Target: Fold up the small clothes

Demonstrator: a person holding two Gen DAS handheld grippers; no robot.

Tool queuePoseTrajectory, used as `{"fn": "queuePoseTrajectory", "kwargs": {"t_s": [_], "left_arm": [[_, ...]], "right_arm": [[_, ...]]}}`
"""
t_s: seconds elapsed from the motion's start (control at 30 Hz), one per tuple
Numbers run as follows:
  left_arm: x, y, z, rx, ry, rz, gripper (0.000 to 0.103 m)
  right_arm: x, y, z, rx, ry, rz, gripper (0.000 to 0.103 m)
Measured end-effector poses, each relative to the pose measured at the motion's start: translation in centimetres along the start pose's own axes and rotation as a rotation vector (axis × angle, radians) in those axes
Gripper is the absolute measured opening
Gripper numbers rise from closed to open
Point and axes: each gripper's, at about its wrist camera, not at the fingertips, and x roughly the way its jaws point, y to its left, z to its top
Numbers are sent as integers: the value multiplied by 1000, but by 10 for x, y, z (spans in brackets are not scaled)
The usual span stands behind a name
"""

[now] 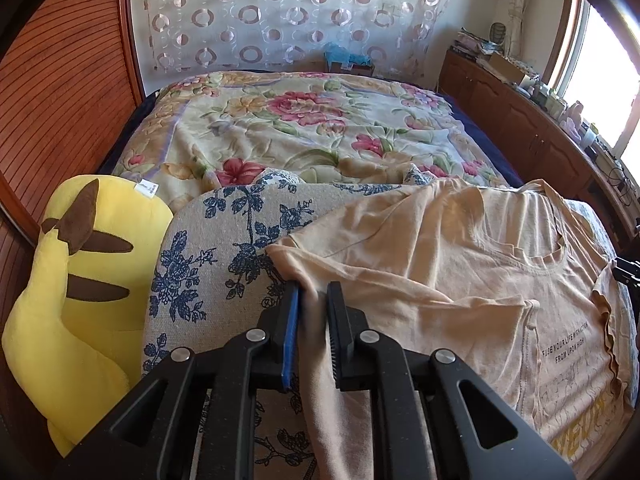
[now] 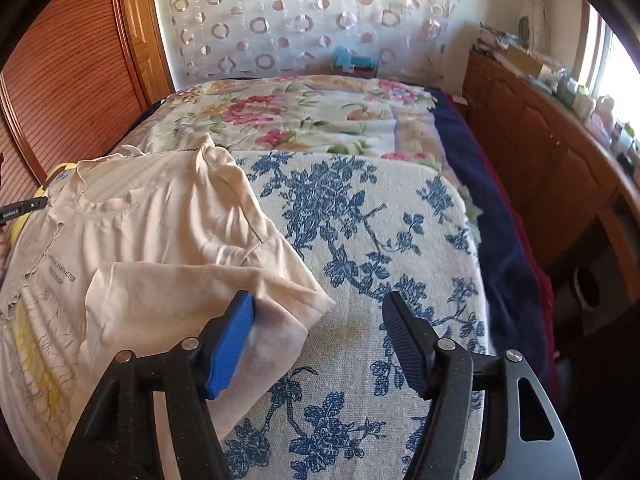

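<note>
Blue-flowered cushion (image 2: 360, 240) holds the t-shirt (image 2: 168, 220) at left. Left gripper (image 1: 314, 300) pinches its sleeve. Right gripper (image 2: 320, 312) gapes, empty, the other sleeve just under its left finger.

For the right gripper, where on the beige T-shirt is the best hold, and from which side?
Probably the T-shirt's sleeve corner lying on the floral board cover. Come from the bare cover on its right: the right gripper is open there, and the left gripper already pinches the opposite edge.
</note>
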Motion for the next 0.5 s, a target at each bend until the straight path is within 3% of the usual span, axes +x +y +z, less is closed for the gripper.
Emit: {"fn": "queuePoseTrajectory", "kwargs": {"t_s": [0.1,0.17,0.23,0.5], "left_arm": [[-1,-5,0,17,-2,6,8],[-4,-8,-1,23,-13,8,4],[-12,-13,0,33,-32,-4,4],[-80,-38,-5,81,-166,-38,4]], "right_arm": [[2,8,3,-31,0,17,49],[3,14,5,-53,-2,37,32],[6,20,6,-81,-1,51,6],[-23,27,9,-113,-96,79,5]]}}
